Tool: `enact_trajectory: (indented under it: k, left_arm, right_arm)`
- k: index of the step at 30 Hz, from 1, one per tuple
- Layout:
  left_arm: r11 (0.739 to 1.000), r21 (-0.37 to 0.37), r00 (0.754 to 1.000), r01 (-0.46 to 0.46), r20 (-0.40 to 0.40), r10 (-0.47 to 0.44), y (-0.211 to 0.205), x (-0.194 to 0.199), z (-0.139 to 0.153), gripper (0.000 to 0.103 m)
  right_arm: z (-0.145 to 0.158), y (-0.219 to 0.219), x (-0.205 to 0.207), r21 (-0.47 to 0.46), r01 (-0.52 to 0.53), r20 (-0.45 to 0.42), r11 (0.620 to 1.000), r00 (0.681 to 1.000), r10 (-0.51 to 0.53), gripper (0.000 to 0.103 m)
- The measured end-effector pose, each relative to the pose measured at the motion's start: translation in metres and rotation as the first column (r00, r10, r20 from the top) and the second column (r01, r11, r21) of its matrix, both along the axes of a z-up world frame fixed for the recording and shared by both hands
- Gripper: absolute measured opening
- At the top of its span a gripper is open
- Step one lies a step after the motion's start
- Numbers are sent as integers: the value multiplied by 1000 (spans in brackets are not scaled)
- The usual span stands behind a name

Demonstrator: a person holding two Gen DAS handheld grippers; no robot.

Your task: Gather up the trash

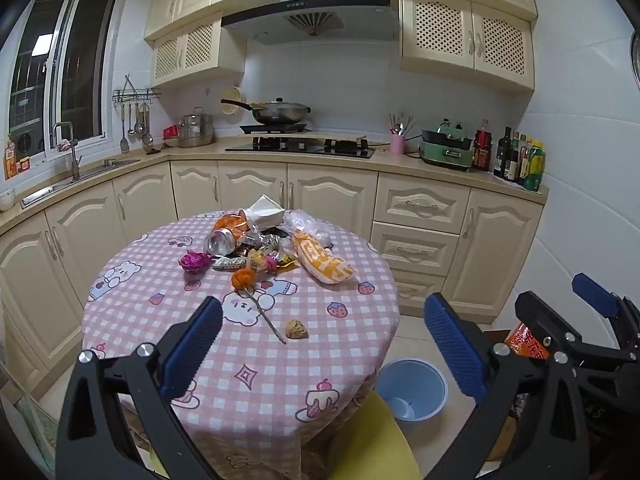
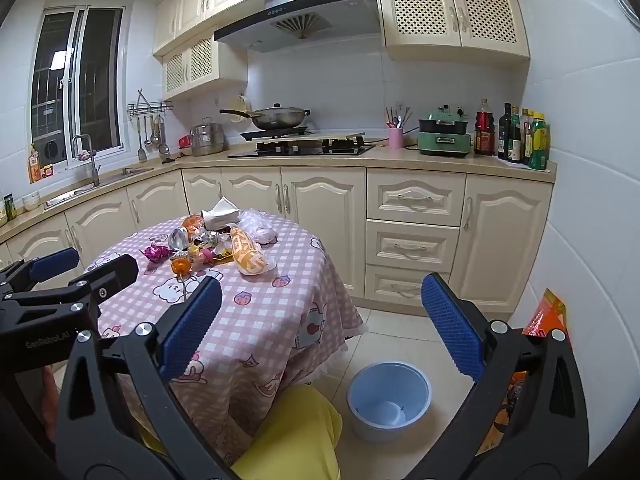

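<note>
Trash lies on a round table with a pink checked cloth (image 1: pixel 160 312) (image 2: pixel 280 304): a crushed can (image 1: pixel 219 242) (image 2: pixel 179 237), an orange snack bag (image 1: pixel 322 262) (image 2: pixel 248 254), an orange wrapper on a stick (image 1: pixel 243 278) (image 2: pixel 180 266), a purple wrapper (image 1: pixel 195 261), white tissue (image 1: pixel 266 210) and a brown crumpled lump (image 1: pixel 296 329). A light blue bin (image 1: pixel 411 390) (image 2: pixel 389 394) stands on the floor right of the table. My left gripper (image 1: pixel 322 344) hovers open over the table's near edge, empty. My right gripper (image 2: pixel 320 330) hangs open and empty between table and bin.
Cream kitchen cabinets (image 1: pixel 332 196) and a counter with a hob, a wok (image 1: pixel 280 112), bottles (image 1: pixel 520 160) and a sink (image 1: pixel 80 172) wrap around the back. A yellow-clad knee (image 2: pixel 296 432) sits below the grippers. An orange package (image 2: pixel 548 316) leans at the right wall.
</note>
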State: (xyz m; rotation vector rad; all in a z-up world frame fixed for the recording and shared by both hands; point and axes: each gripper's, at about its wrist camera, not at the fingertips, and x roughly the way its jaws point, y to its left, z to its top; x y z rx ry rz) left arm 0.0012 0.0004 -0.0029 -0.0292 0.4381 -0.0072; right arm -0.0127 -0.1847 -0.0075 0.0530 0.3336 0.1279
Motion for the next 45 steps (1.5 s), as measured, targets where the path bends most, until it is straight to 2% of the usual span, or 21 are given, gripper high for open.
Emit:
enact_trajectory:
  k: [45]
  left_arm:
    - [1000,0,1000,-1,7,1,-2,-3,2,99]
  right_arm:
    - [-5,3,1,4,6,-16,1000,1000,-6,98]
